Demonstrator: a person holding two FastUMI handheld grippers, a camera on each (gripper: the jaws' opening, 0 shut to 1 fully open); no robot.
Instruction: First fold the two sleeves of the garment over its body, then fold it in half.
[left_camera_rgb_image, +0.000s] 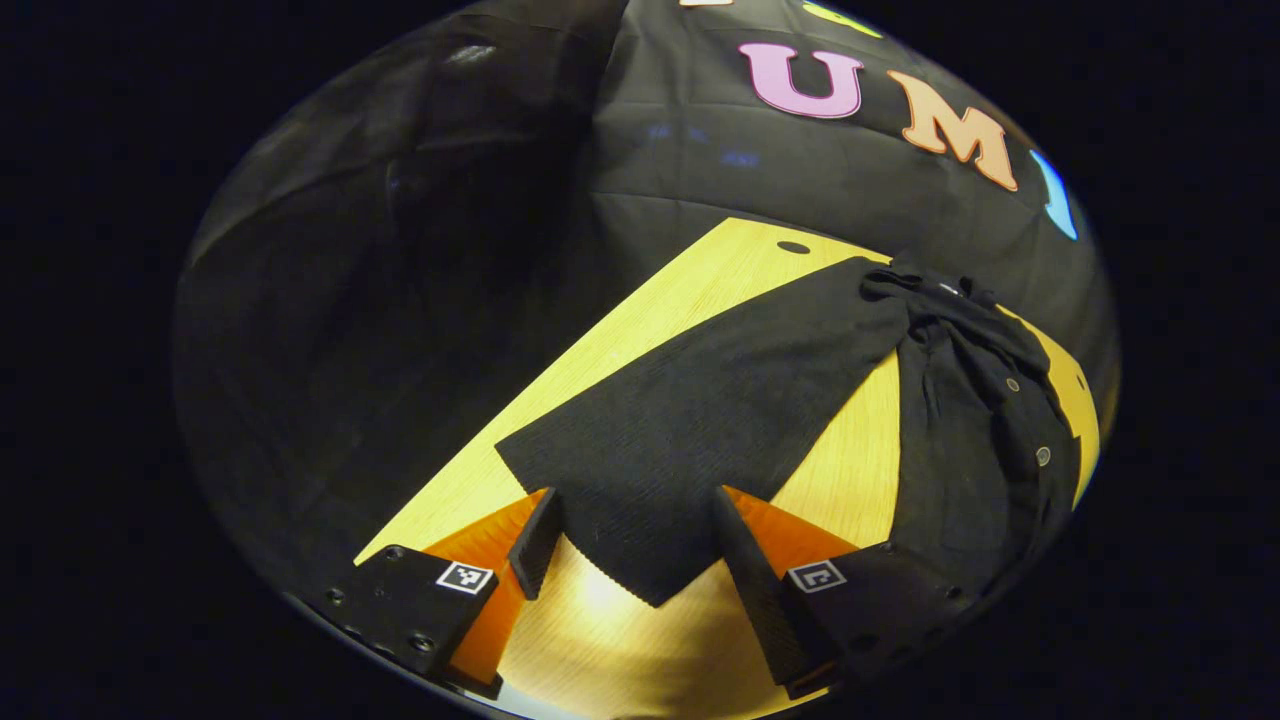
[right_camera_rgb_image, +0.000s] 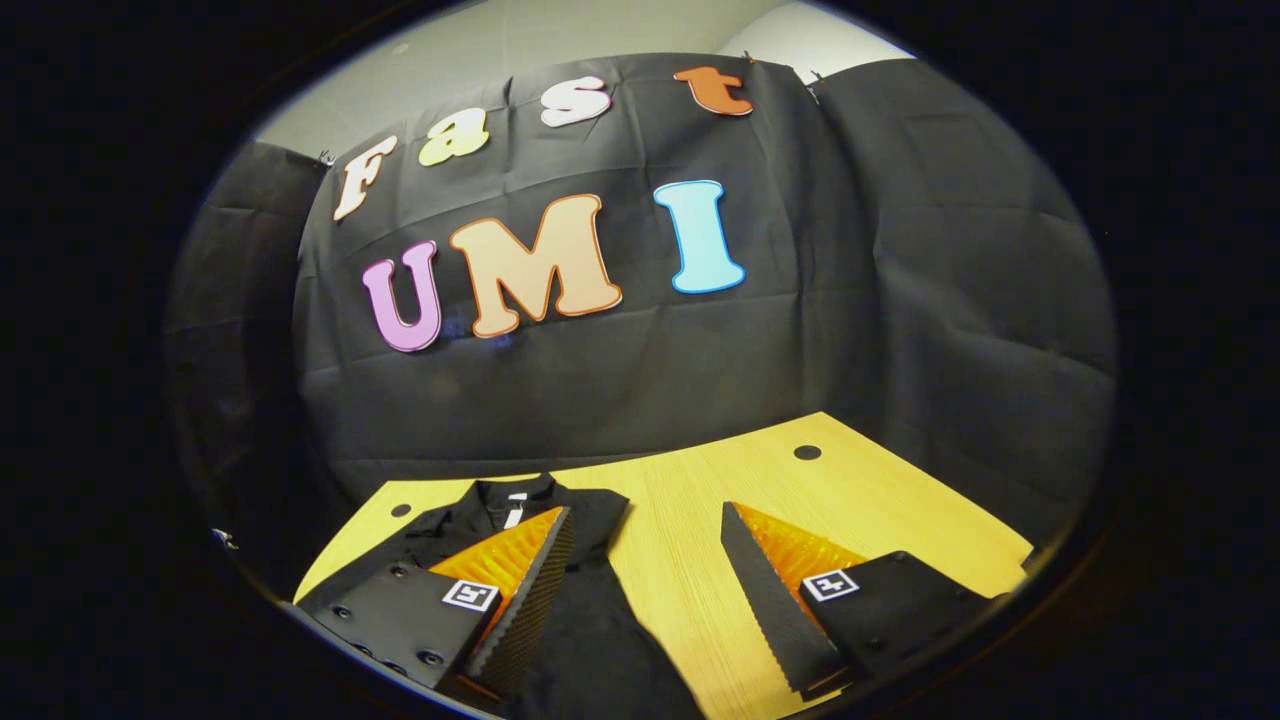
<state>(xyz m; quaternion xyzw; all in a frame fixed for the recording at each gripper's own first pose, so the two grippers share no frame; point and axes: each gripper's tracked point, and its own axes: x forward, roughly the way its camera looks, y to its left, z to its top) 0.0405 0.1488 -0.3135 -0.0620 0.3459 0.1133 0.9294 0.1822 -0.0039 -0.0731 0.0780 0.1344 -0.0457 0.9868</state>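
My left gripper (left_camera_rgb_image: 640, 560) hovers with its jaws spread wide, the cuff end of the garment's sleeve (left_camera_rgb_image: 690, 430) lying between the two fingers (left_camera_rgb_image: 535, 545) without either one pressing on it. The sleeve stretches flat across the wooden table (left_camera_rgb_image: 660, 300) and runs up to the bunched shoulder and collar of the dark garment (left_camera_rgb_image: 985, 440), whose body trails off toward the right edge of the left gripper view, where it is cut off. Two small buttons show along its front; the cloth's folds there are hard to read against its dark colour.

My right gripper (right_camera_rgb_image: 645, 590) is likewise spread apart, holding nothing, poised above the table (right_camera_rgb_image: 860, 500). In the right gripper view its left-hand finger (right_camera_rgb_image: 525, 600) overlaps the garment (right_camera_rgb_image: 590, 650), hiding part of the chest, and whether it touches the cloth I cannot tell. The collar (right_camera_rgb_image: 515, 495) lies toward the far side, near a small round hole in the tabletop. The garment's lower part is cut off at the bottom.
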